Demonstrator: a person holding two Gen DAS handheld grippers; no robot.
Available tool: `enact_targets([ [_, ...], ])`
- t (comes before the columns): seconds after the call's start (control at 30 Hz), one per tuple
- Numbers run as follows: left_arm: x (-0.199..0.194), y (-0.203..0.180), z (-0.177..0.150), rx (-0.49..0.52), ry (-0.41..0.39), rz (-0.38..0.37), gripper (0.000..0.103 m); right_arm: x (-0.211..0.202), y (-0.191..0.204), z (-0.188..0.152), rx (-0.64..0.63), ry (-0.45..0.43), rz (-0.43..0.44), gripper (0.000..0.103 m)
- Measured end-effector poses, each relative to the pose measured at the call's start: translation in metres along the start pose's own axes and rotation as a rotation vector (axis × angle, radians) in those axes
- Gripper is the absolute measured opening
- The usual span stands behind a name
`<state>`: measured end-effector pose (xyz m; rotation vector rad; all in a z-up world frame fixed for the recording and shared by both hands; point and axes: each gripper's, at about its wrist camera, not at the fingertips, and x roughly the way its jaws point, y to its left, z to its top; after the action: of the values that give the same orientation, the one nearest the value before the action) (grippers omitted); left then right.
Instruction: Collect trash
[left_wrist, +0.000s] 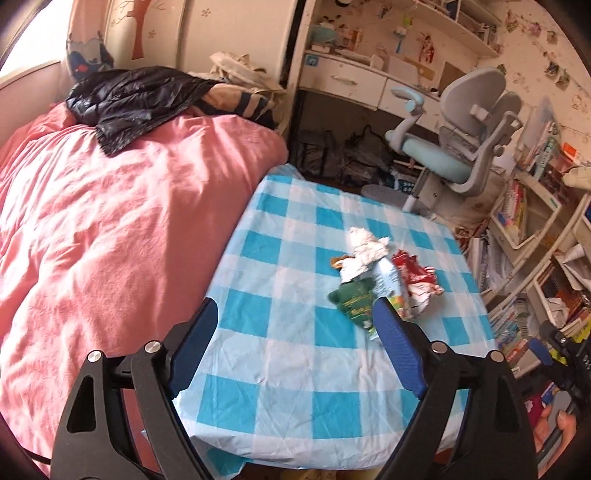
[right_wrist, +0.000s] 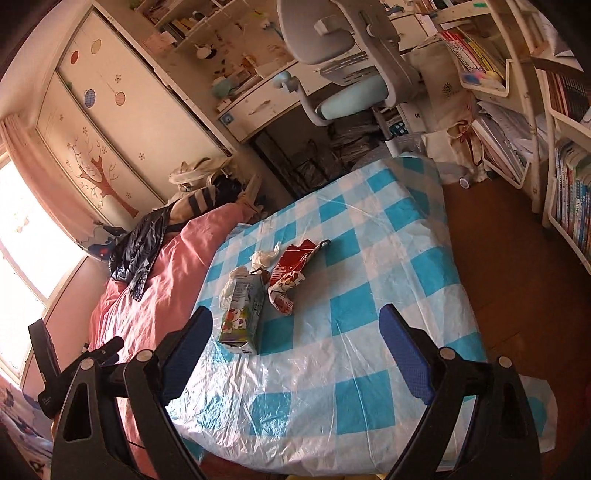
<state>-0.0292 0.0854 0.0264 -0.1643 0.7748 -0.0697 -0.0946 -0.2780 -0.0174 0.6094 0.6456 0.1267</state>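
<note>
Spread wide and empty, left gripper (left_wrist: 295, 317) and right gripper (right_wrist: 295, 321) above checked tablecloth (right_wrist: 369, 387). Left to right: green wrapper (left_wrist: 351, 301), milk carton (right_wrist: 242, 314), tissue (left_wrist: 367, 243), red wrapper (right_wrist: 291, 275), heaped together mid-table. Risk: scattering light wrappers by nudging.

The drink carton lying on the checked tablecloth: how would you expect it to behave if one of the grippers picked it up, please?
The drink carton looks opened at its top, so it is probably empty and light. Its flat printed sides should give the pads fair purchase, though thin card may dent under a firm squeeze. Lying on its side among the wrappers, it seems unlikely to roll.
</note>
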Motion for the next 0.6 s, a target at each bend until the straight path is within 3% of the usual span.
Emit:
enact_targets([
  [0.27,0.005,-0.01,-0.005,0.047,0.008,0.021,0.087,0.01,0.016,-0.004,-0.114,0.038,-0.036,0.088],
  [0.6,0.006,-0.022,-0.009,0.089,0.021,0.023,0.089,0.007,0.013,-0.004,-0.109,0.035,-0.045,0.088],
])
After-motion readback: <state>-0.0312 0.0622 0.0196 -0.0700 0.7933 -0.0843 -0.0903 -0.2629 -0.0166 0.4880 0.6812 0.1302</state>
